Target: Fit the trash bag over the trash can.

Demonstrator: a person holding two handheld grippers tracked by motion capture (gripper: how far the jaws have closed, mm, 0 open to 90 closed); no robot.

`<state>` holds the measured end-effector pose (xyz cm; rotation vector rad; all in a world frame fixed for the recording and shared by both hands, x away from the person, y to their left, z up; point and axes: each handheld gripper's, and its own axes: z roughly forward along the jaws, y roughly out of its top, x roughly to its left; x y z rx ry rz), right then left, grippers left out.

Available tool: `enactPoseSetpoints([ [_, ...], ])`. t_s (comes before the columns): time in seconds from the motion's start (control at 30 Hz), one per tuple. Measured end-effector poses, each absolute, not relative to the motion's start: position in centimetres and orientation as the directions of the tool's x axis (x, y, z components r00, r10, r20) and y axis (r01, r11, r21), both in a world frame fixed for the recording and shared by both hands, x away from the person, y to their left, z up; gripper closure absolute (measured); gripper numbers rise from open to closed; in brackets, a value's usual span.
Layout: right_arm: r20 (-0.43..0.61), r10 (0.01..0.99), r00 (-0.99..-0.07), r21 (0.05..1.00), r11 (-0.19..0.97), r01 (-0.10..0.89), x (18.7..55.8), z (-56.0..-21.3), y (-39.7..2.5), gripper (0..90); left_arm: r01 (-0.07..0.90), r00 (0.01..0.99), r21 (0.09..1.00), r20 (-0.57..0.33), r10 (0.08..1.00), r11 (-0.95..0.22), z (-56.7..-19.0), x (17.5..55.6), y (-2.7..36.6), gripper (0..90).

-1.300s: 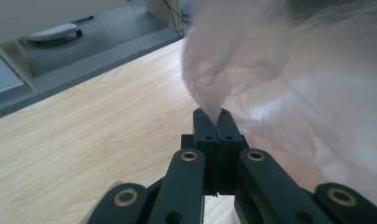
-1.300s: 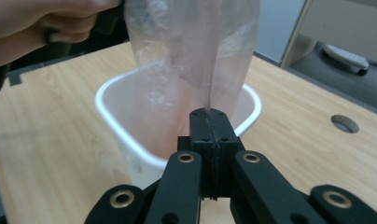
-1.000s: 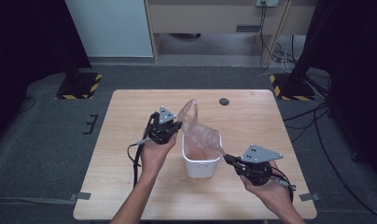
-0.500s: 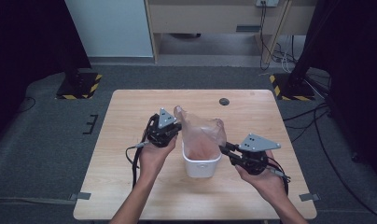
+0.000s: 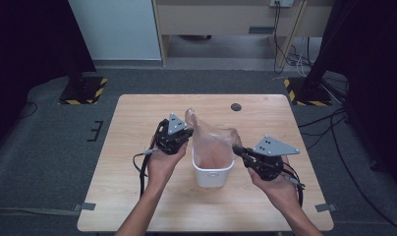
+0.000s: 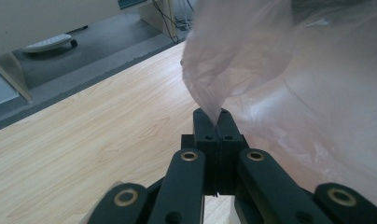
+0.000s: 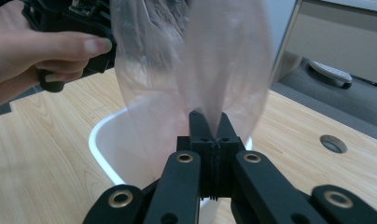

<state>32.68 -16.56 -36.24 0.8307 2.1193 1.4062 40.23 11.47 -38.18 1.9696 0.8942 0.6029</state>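
From the high view, one white bin (image 5: 213, 172) stands near the middle of the wooden worktop (image 5: 137, 128), with one thin, pinkish see-through bag (image 5: 211, 140) rising out of it and stretched between the two tools. The left hand-held gripper (image 5: 188, 132) sits just left of the bin and the right hand-held gripper (image 5: 236, 149) just right of it, each held in one of the person's two hands. That view is too far off to show how the jaws stand; the gripper views settle it. In the left gripper view the left hand-held gripper (image 6: 217, 120) is clenched, its two black jaws pressed together on a pinched corner of the bag (image 6: 252, 56), with bare worktop (image 6: 84, 135) beyond. In the right gripper view the right hand-held gripper (image 7: 213, 125) is likewise clenched on a fold of the bag (image 7: 196, 60), and the bin's white rim (image 7: 100, 149) curves directly below, the film hanging down inside it. That view also shows the person's other hand (image 7: 32, 60) with fingers wrapped round its tool. One small round dark disc (image 5: 236, 106) lies on the worktop's far side, well apart from the bin.
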Motion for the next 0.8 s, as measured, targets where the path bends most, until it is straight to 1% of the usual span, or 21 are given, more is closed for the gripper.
enactPoseSetpoints([
  [0.13, -0.05, 0.705, -0.708, 0.925, 0.3, 0.233, 31.5, -36.4, -17.6, 90.0, 0.37, 0.617, 0.858, 0.061, 0.785, -0.358, -38.5, 40.6, 11.6, 90.0],
  [0.23, -0.044, 0.697, -0.716, 0.913, 0.319, 0.254, 30.7, -37.0, -18.1, 90.0, 0.382, 0.616, 0.848, 0.061, 0.785, -0.366, -38.9, 41.0, 11.5, 90.0],
  [0.37, -0.055, 0.677, -0.734, 0.877, 0.384, 0.289, 29.8, -38.9, -18.1, 90.0, 0.397, 0.615, 0.839, 0.058, 0.786, -0.373, -39.6, 41.4, 11.2, 90.0],
  [0.5, -0.034, 0.67, -0.741, 0.852, 0.407, 0.329, 30.2, -40.6, -18.1, 90.0, 0.415, 0.615, 0.829, 0.049, 0.787, -0.376, -40.2, 41.8, 11.1, 90.0],
  [0.53, -0.031, 0.669, -0.743, 0.849, 0.41, 0.334, 30.3, -40.8, -18.0, 90.0, 0.436, 0.61, 0.819, 0.036, 0.792, -0.373, -40.5, 41.8, 11.0, 90.0],
  [0.57, -0.026, 0.666, -0.745, 0.842, 0.416, 0.342, 30.4, -41.2, -17.9, 90.0, 0.438, 0.613, 0.816, 0.036, 0.789, -0.377, -40.6, 41.8, 11.0, 90.0],
  [0.8, -0.029, 0.639, -0.769, 0.82, 0.455, 0.347, 30.6, -42.0, -16.9, 90.0, 0.442, 0.619, 0.817, 0.022, 0.785, -0.371, -41.5, 41.6, 10.7, 90.0],
])
